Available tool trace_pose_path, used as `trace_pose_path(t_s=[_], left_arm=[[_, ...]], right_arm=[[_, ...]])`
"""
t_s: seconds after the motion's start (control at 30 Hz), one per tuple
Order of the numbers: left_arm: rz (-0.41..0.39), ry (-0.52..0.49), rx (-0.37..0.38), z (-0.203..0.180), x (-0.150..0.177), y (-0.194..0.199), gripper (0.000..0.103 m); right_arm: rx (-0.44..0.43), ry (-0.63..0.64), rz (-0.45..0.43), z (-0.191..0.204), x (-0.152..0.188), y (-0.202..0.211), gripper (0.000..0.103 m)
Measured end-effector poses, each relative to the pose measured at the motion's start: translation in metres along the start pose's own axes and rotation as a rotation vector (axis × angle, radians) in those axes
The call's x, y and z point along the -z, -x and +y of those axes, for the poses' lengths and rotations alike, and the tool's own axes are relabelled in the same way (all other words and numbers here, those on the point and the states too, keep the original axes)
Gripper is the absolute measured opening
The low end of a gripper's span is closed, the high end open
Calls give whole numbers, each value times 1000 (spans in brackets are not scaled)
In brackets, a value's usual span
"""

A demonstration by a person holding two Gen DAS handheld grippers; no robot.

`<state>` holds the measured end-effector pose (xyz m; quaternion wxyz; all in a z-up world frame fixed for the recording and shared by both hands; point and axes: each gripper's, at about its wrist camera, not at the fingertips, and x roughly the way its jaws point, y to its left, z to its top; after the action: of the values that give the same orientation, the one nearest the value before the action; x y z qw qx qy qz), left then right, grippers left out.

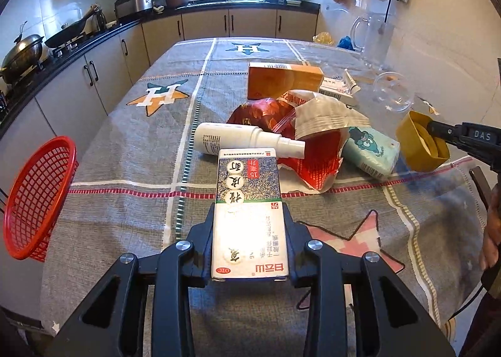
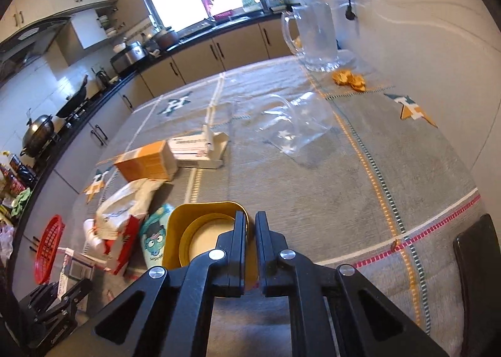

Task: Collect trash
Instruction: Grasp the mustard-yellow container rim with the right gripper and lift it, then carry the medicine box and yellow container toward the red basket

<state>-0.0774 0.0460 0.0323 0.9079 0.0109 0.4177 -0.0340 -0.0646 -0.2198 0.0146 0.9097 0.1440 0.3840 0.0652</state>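
My left gripper (image 1: 250, 211) is shut on a white, blue and green medicine box (image 1: 247, 188), held lengthwise above the grey tablecloth (image 1: 131, 210). A red mesh basket (image 1: 37, 197) hangs tilted off the table's left edge. My right gripper (image 2: 250, 214) is shut on the rim of a yellow lid (image 2: 203, 232), raised above the cloth at the right; the left wrist view shows the lid (image 1: 421, 141) in that gripper (image 1: 436, 133). A white spray bottle (image 1: 244, 138), a red and white wrapper (image 1: 313, 144), a teal tissue pack (image 1: 371, 150) and an orange box (image 1: 281, 78) lie mid-table.
A tube and its carton (image 1: 341, 89) lie behind the wrapper, with a clear plastic cup (image 1: 393, 91) beside them. A glass pitcher (image 2: 316, 41) and orange peel (image 2: 349, 78) sit by the wall. A dark chair back (image 2: 479, 263) stands at the near right edge.
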Motion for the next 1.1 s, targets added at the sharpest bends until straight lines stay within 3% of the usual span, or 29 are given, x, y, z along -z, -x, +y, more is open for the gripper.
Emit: trace_pose_path(t_s=[0.7, 1.1], left_arm=[[-49, 9, -2, 5, -2, 21, 33], [-52, 27, -2, 16, 1, 24, 33]], right_arm=[[-167, 121, -32, 63, 14, 31, 7], [-186, 176, -18, 86, 22, 29, 7]])
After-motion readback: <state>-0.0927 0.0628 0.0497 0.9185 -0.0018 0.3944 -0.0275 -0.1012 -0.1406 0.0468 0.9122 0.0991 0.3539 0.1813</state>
